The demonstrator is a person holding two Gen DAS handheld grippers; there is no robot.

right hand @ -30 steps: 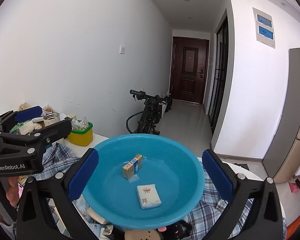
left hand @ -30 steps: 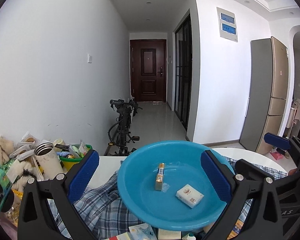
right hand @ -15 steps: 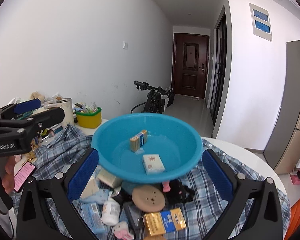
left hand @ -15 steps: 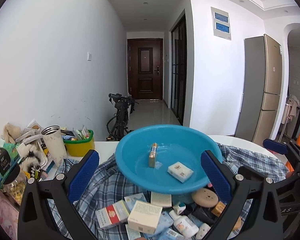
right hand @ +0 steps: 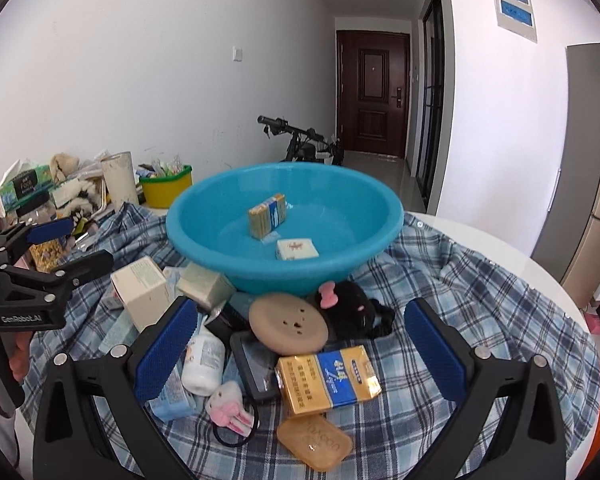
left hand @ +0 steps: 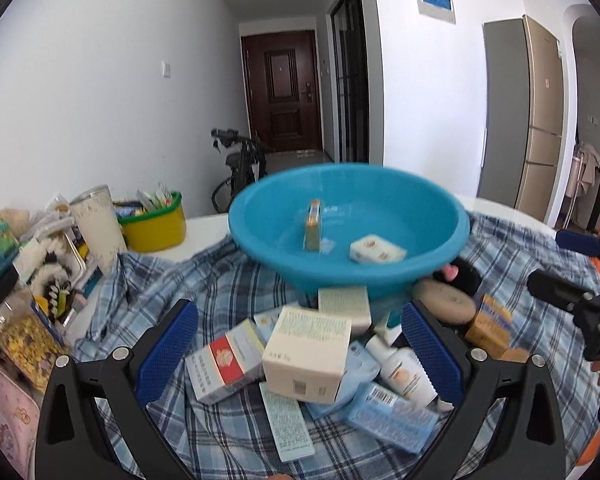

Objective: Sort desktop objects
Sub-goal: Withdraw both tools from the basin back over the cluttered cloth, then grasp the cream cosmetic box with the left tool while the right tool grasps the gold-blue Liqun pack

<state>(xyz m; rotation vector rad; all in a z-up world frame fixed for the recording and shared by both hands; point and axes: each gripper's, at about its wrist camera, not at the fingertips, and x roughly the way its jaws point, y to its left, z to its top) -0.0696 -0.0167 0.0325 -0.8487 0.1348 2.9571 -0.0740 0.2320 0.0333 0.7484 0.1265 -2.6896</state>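
Observation:
A blue basin (left hand: 340,240) (right hand: 284,256) stands on a plaid cloth and holds a gold box (right hand: 267,215) and a small white packet (right hand: 297,249). In front of it lies a heap of small goods: a cream box (left hand: 306,354), a red and white box (left hand: 224,362), a white bottle (right hand: 203,362), a tan round disc (right hand: 288,324), a gold and blue box (right hand: 328,374) and an amber soap bar (right hand: 315,442). My left gripper (left hand: 298,354) hangs open over the cream box. My right gripper (right hand: 300,350) is open above the disc and gold box. Neither holds anything.
At the left stand a yellow tub (left hand: 154,222) of sachets, a metal tumbler (left hand: 98,224), a jar (left hand: 22,332) and soft toys. The round white table (right hand: 512,256) drops off at the right. A bicycle (right hand: 300,142) leans behind the table.
Both grippers have pulled back and tilted down from the basin, so the heap of boxes in front of it now fills the lower view. Both stay open.

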